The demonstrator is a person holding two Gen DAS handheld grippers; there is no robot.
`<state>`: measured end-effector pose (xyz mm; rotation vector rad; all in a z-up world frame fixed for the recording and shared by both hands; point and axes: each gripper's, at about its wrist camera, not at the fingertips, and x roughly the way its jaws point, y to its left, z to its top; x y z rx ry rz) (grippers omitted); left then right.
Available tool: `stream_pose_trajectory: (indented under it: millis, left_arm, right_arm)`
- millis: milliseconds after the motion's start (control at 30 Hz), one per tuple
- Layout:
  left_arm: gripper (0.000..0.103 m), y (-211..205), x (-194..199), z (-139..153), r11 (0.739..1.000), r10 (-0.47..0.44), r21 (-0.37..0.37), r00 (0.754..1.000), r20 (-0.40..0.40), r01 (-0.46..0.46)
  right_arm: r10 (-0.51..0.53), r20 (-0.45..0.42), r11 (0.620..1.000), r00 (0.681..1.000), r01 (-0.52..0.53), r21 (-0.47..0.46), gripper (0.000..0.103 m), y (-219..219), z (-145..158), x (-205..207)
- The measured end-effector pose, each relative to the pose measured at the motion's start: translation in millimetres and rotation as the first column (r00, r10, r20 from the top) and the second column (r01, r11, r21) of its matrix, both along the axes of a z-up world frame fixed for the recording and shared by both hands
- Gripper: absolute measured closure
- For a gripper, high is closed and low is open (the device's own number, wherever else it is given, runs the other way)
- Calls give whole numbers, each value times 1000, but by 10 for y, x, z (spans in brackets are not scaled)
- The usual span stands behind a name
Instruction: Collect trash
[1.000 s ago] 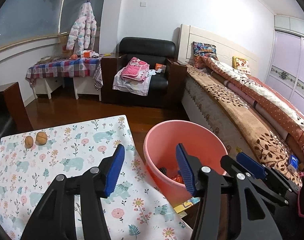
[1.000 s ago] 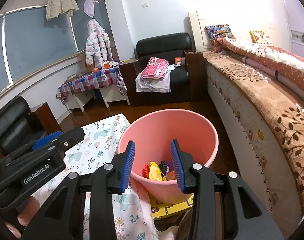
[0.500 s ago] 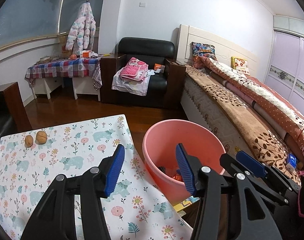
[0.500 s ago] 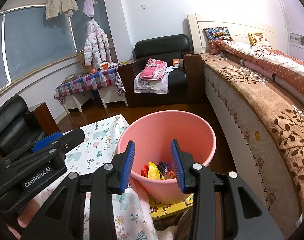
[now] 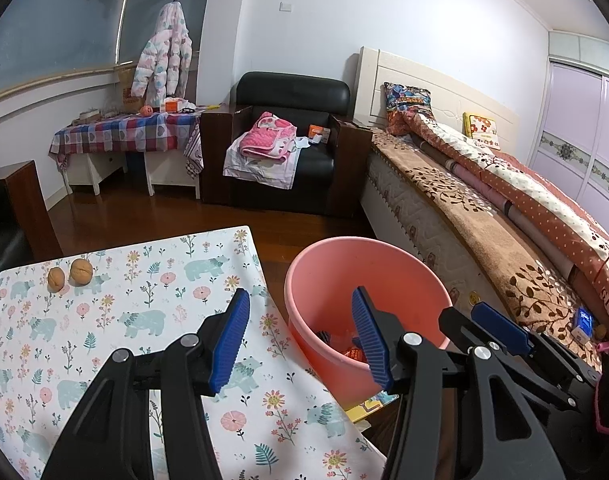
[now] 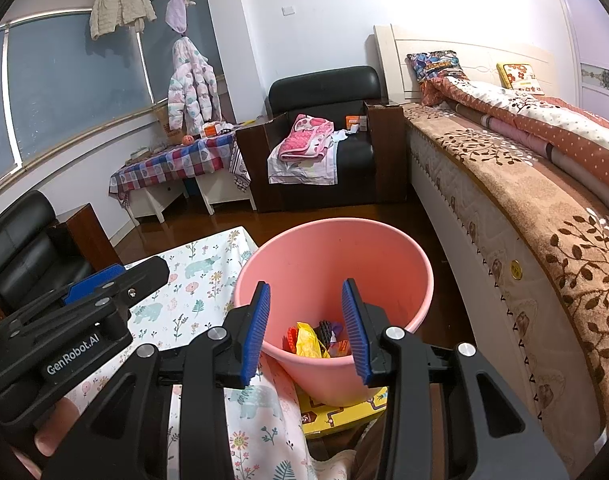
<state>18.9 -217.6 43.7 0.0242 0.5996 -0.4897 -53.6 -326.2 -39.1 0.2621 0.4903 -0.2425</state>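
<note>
Pink plastic fills the middle of both views: the bucket [image 6: 332,300] stands on the floor just beside the bench [image 5: 116,320], with crumpled wrappers [image 6: 316,338] lying at its bottom. My right gripper [image 6: 306,330] hangs above its near rim, fingers spread and holding nothing; my left gripper [image 5: 300,338] hovers over the bench edge, fingers equally spread and empty. Two walnuts [image 5: 70,274] sit at the far corner of the bench, well apart from me, and I judge them the only pieces left to collect. Being round and hard, they could squirt out of ribbed fingers or roll off the patterned cloth onto the floor. Reaching across with the left, I could also knock my own right gripper, since the two hang close together.
</note>
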Motion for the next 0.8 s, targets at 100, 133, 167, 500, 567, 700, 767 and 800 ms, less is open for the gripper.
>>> stream_pose_trajectory:
  millis: [100, 133, 167, 500, 567, 700, 767, 800]
  left_arm:
    - [50, 2, 1, 1, 1000, 0, -1, 1000, 0, 0]
    - [50, 0, -1, 1, 1000, 0, 0, 1000, -1, 0]
    - [50, 3, 2, 1, 1000, -1, 1, 1000, 0, 1]
    - [50, 6, 1, 5, 1000, 1, 1, 1000, -3, -1]
    - [50, 3, -14, -12, 1000, 4, 1, 1000, -4, -4]
    - [50, -3, -34, -33, 1000, 7, 2, 1000, -4, -7]
    - [50, -1, -33, -34, 1000, 3, 1, 1000, -7, -3]
    - [50, 0, -33, -43, 1000, 0, 2, 1000, -11, 0]
  right_arm:
    - [0, -1, 1000, 1000, 0, 1, 65, 1, 0, 0]
    - [0, -1, 1000, 1000, 0, 0, 65, -3, 1, -4]
    - [0, -1, 1000, 1000, 0, 0, 65, 1, 2, 1]
    - [0, -1, 1000, 1000, 0, 0, 65, 5, 6, 3]
    - [0, -2, 1000, 1000, 0, 0, 65, 4, 7, 4]
    - [1, -2, 1000, 1000, -1, -1, 65, 4, 10, 3]
    - [0, -2, 1000, 1000, 0, -1, 65, 8, 10, 4]
    - [0, -2, 1000, 1000, 0, -1, 65, 9, 11, 6]
